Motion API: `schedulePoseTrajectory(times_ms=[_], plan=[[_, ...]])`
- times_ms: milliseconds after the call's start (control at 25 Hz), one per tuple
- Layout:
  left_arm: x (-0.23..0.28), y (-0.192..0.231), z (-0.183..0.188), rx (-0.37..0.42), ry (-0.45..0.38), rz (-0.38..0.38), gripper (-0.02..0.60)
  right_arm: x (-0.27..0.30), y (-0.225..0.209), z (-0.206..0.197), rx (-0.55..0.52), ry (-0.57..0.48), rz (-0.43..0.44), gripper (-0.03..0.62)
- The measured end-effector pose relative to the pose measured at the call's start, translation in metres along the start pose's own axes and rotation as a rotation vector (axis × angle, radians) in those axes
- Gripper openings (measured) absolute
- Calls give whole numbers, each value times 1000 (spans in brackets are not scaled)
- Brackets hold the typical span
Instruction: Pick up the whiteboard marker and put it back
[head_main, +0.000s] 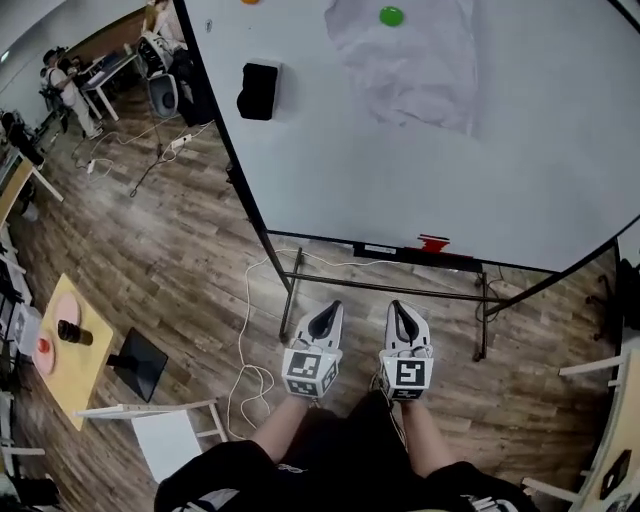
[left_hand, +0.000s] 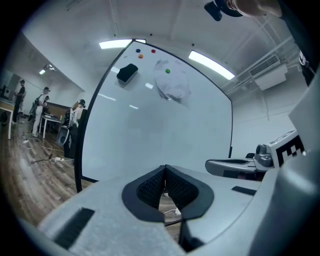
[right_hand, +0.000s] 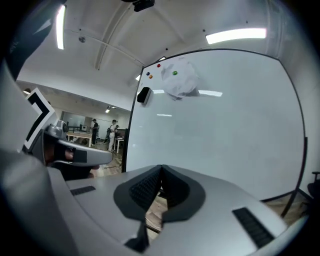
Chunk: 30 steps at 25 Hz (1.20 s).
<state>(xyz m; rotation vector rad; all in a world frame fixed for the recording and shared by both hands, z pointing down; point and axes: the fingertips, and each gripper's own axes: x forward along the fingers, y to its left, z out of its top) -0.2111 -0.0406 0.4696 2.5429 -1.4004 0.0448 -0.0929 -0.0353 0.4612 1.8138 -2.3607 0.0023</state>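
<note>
the marker (head_main: 433, 243), a small red thing from up here, lies on the tray (head_main: 385, 252) along the bottom edge of the whiteboard (head_main: 540, 160), toward the right end of that tray, and neither claw touches it. my left gripper (head_main: 329, 307) and right gripper (head_main: 399, 306) sit side by side on my side of the tray, apart from the marker, both pointing at the board. in each gripper's own view the black pads are clenched tip to tip with nothing between them, only floor showing through the gap behind the tips. higher on the board a black eraser (head_main: 258, 91) clings near the left edge, and a crumpled white sheet (head_main: 405, 60) hangs under a green magnet (head_main: 391, 16) near the top edge. a white cable (head_main: 245, 330) trails over the wooden floor (head_main: 170, 240) by the stand's left leg, and a yellow table (head_main: 88, 345) stands off at the left.
</note>
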Motion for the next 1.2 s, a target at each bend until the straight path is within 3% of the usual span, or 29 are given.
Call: schedulePoseTrajectory(times_ms=[320,720,1200], plan=[[-33,-12,6,35,-8,-96,6,-47,18,15,-16,15,-105,3],[-32,-37,28,32,-65,-113,6,-55,14,33,-32,-45,-64,3],[-3,-66,25,47,-59,-130,6,-55,-21,30,-29,-46,-66,3]])
